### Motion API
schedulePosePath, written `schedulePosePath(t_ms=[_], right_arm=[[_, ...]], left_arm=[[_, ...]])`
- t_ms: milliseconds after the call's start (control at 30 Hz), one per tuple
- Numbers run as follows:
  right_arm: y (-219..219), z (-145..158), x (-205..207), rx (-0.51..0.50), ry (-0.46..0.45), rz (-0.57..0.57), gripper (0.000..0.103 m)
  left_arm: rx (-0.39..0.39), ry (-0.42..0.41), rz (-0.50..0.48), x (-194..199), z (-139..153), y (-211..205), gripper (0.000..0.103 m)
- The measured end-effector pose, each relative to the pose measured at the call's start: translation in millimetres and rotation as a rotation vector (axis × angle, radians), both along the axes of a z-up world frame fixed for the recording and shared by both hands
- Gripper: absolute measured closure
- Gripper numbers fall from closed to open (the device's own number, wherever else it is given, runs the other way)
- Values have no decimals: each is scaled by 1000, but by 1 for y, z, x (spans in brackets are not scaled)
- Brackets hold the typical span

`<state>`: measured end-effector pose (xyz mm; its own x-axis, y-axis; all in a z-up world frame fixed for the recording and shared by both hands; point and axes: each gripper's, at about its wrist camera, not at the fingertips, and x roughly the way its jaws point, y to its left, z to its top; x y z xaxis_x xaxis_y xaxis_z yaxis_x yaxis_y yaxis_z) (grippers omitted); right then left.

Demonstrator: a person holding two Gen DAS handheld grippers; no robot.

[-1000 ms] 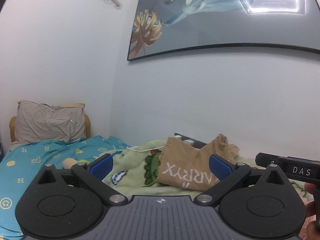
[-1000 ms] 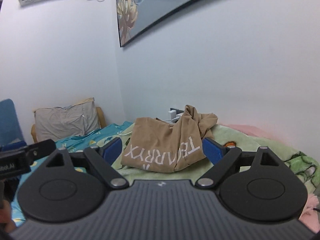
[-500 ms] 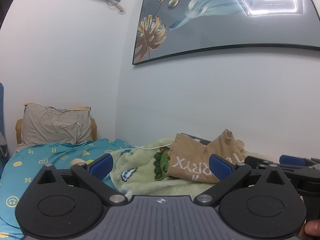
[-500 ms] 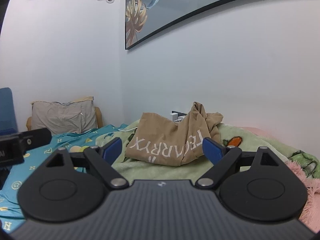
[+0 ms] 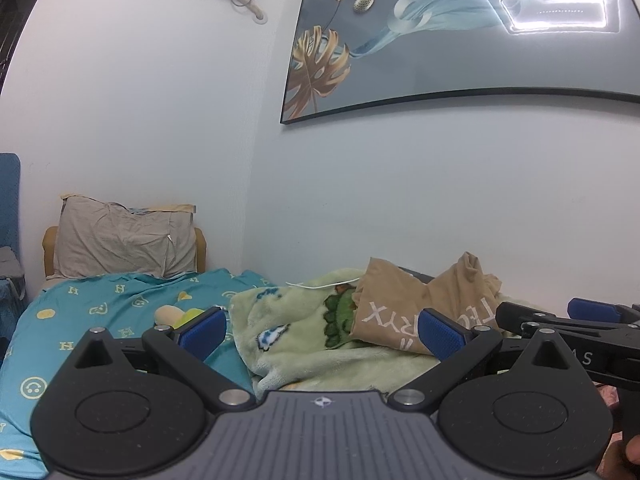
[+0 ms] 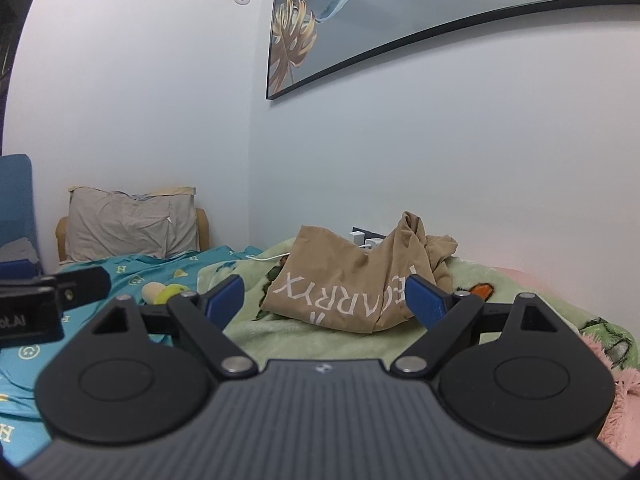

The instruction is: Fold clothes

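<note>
Looking along the left gripper, its blue pads stand wide apart with nothing between them, above the seam where the teal sheet meets the green blanket. The right gripper is likewise spread wide and holds nothing; its jaws frame the tan T-shirt, which lies beyond the fingertips, not touched.

Only the left view shows the other tool from the side, at the right edge, with part of a hand below it. Only the right view shows the pink fluffy cover at the near right, and white plugs at the wall behind the shirt.

That shirt sits crumpled in a heap on the blanket, one peak standing up, white lettering facing the cameras, close to the far wall. Open blanket lies in front of it; to the left, a small yellow plush rests on the sheet. Farther left, a grey pillow leans on the headboard in the corner. A framed picture hangs above.
</note>
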<state>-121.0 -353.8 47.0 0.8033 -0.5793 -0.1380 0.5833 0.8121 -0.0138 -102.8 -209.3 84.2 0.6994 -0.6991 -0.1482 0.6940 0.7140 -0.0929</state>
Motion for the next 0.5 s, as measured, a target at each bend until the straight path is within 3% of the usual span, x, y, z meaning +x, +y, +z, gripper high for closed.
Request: schedulePosePath(t_ms=[500], right_arm=[[4,6,-15,19,-1,-17,14]], left_arm=[[-1,2,-18,-7,-1,2,0]])
